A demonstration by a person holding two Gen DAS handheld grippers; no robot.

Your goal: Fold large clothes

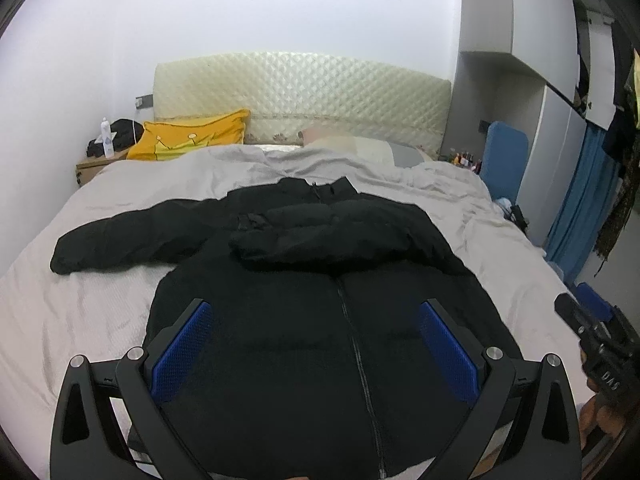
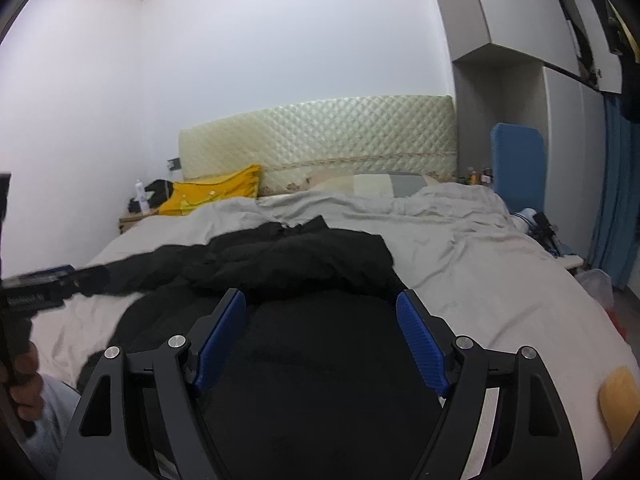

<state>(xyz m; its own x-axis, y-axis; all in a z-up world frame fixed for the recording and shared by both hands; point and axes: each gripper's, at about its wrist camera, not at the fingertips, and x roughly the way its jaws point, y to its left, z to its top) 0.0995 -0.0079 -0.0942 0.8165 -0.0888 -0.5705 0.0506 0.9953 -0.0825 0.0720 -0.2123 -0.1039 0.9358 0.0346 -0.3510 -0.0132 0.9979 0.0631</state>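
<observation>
Black puffer jacket (image 1: 304, 320) lies zipper-up, long axis toward headboard (image 1: 300, 100); left gripper (image 1: 316, 344) and right gripper (image 2: 320, 336) hover wide open, empty, over hem; unfolded sleeve (image 1: 120, 236) nearer left.

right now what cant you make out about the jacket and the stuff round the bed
- Black puffer jacket hem: cut off by the bottom edge and gripper frames, both views.
- Its folded sleeve's cuff: black on black, shape unclear.
- Nightstand bottle label: too small.
- Left gripper in the right wrist view: blurred.
</observation>
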